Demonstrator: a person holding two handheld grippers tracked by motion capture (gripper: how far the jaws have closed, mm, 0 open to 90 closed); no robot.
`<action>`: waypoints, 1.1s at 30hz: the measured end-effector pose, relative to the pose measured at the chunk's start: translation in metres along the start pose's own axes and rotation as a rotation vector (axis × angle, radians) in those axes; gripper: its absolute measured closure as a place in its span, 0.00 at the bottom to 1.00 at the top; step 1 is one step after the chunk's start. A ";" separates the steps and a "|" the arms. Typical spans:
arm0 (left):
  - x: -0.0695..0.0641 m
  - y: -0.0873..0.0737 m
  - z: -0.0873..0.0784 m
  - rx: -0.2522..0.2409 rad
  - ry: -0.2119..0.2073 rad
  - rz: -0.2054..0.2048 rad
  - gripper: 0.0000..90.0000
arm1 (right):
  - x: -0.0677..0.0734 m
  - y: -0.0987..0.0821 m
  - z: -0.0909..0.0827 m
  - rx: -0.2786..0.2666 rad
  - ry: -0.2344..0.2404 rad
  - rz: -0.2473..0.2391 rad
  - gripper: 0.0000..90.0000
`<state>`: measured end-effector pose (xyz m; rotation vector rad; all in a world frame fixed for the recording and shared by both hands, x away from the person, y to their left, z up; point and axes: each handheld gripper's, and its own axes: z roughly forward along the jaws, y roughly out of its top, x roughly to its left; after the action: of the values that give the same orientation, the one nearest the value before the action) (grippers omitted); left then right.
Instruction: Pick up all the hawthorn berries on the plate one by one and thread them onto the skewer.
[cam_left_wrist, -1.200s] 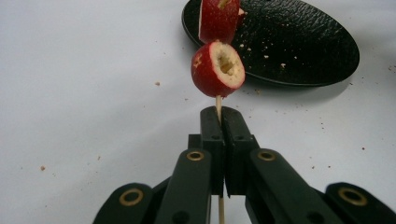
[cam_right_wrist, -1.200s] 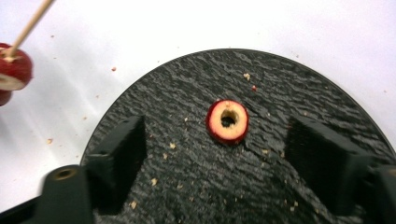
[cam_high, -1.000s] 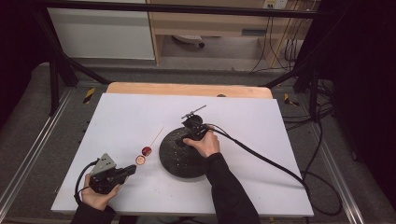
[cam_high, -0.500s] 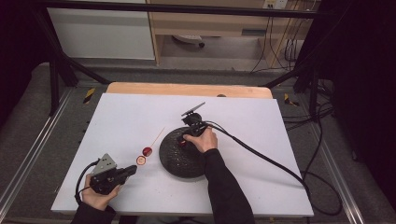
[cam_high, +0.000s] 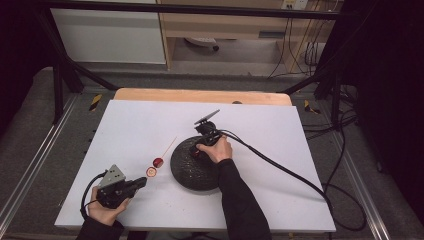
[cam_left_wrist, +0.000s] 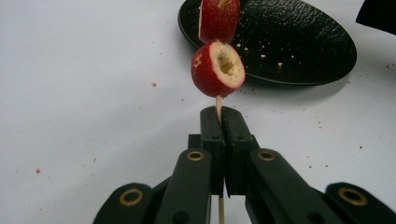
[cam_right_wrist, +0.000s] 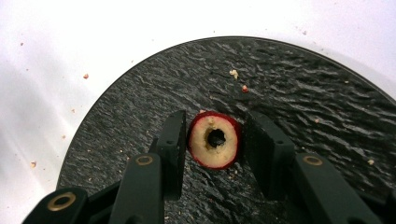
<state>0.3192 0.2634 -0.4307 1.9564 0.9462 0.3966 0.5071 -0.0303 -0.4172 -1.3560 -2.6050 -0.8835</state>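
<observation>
My left gripper (cam_high: 141, 182) (cam_left_wrist: 219, 116) rests at the table's front left, shut on the lower end of a thin wooden skewer (cam_left_wrist: 218, 100). Two red cored fruit pieces (cam_left_wrist: 218, 69) (cam_high: 158, 162) are threaded on the skewer, just beyond its jaws. My right gripper (cam_high: 198, 151) (cam_right_wrist: 215, 127) points down onto the black textured plate (cam_high: 190, 175) (cam_right_wrist: 280, 84). Its jaws have just been closing. They now stand against both sides of a red fruit slice (cam_right_wrist: 215, 140) with pale flesh and a hollow core, lying on the plate.
The white table top (cam_high: 280, 150) has a wooden strip along its far edge. Crumbs dot the plate and the table around it. The right gripper's black cable (cam_high: 280, 167) trails off to the right. Metal rails flank the table.
The right hand has shifted only slightly over the plate. The left hand and its skewer have stayed where they were.
</observation>
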 end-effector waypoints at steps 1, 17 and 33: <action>0.000 0.000 0.000 0.000 0.000 -0.001 0.98 | 0.000 0.000 0.000 0.002 0.000 0.003 0.67; 0.000 0.000 0.000 -0.001 0.002 0.004 0.98 | 0.000 0.001 -0.004 0.003 0.022 0.019 0.70; -0.002 0.001 0.000 -0.006 0.004 0.005 0.98 | 0.005 0.000 -0.016 -0.013 0.019 0.006 0.70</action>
<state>0.3182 0.2619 -0.4299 1.9534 0.9414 0.4055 0.5011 -0.0347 -0.4024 -1.3509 -2.5847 -0.9090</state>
